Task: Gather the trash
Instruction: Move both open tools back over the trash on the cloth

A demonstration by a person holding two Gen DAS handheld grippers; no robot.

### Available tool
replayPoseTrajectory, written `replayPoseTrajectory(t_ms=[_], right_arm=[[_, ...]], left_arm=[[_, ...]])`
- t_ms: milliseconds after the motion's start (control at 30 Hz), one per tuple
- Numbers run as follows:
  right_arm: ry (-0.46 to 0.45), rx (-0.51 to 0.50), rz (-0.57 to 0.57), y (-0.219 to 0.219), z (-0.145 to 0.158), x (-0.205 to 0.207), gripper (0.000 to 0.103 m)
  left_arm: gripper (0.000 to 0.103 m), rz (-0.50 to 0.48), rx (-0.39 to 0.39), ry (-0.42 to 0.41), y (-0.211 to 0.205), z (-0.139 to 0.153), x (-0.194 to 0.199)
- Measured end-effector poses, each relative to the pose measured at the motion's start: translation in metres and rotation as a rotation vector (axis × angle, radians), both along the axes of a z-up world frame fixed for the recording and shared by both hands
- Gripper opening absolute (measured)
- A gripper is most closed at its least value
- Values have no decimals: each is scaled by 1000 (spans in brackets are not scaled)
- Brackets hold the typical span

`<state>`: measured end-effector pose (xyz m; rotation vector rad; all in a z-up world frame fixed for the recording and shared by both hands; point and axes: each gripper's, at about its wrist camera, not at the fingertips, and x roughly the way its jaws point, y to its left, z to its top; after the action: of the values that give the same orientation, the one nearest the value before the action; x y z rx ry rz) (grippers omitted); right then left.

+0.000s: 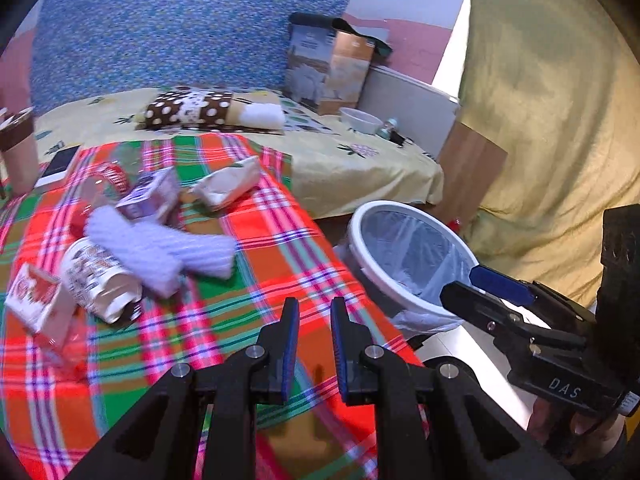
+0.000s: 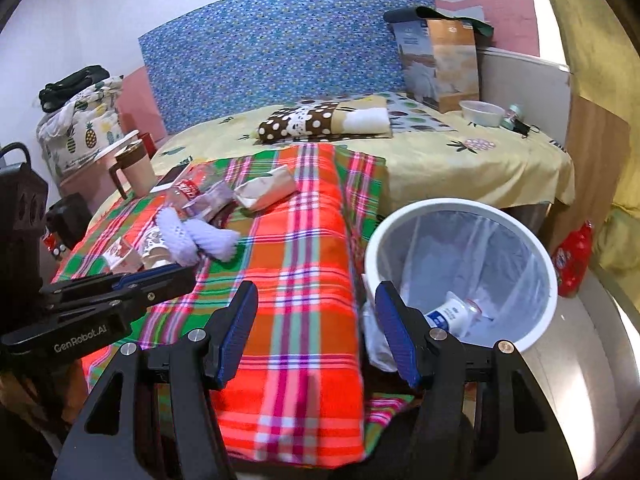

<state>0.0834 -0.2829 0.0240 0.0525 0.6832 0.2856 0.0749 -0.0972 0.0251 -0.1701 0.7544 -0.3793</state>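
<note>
The bed (image 2: 460, 160) with a yellow pineapple sheet fills the far part of the scene, and a blue patterned headboard (image 2: 280, 48) stands behind it. Nearer lies a bright plaid blanket (image 2: 304, 264) in red, green and orange, and it reaches down to the near edge.

To the right of the blanket, on the floor, stands a white trash bin (image 2: 550, 280) with a clear plastic liner. A white and blue tube (image 2: 450, 314) lies inside at its bottom.

The trash is gathered on the left part of the blanket. A white foam net sleeve (image 1: 160, 252) lies across a printed paper cup (image 1: 100, 280) that is on its side. A small red and white carton (image 1: 36, 296) is just beside the cup, at the near left. Farther away lie a purple small box (image 1: 150, 198), a clear bottle with red label (image 1: 108, 184) and a crumpled beige wrapper (image 1: 228, 182).

On the far bed rest a brown dotted pillow (image 2: 304, 120), a paper bag (image 2: 440, 68) and a white bowl (image 2: 482, 112).

The left claw (image 1: 315, 346) hangs over the near blanket, almost closed with only a narrow gap, and nothing is between its jaws. The right claw (image 2: 316, 332) is spread wide and empty, above the blanket edge just beside the bin.
</note>
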Motion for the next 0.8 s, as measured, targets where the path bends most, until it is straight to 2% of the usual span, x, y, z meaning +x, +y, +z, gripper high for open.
replayPoseTrajectory(t_ms=[600,667,700,800], right_arm=[[-10,-17,114,50,3,-5,63],[-7,-14,129,54,3,-4,62],[-6,-17,136,57,3,-4,62],[0,-17,156,64,1,-3,63]], left_arm=[[15,189,33,-28,65,2,-25],[18,205,39,-31,71,1,-28],[23,213,41,-31,74,1,-28],[25,238,54,-31,82,-1,-29]])
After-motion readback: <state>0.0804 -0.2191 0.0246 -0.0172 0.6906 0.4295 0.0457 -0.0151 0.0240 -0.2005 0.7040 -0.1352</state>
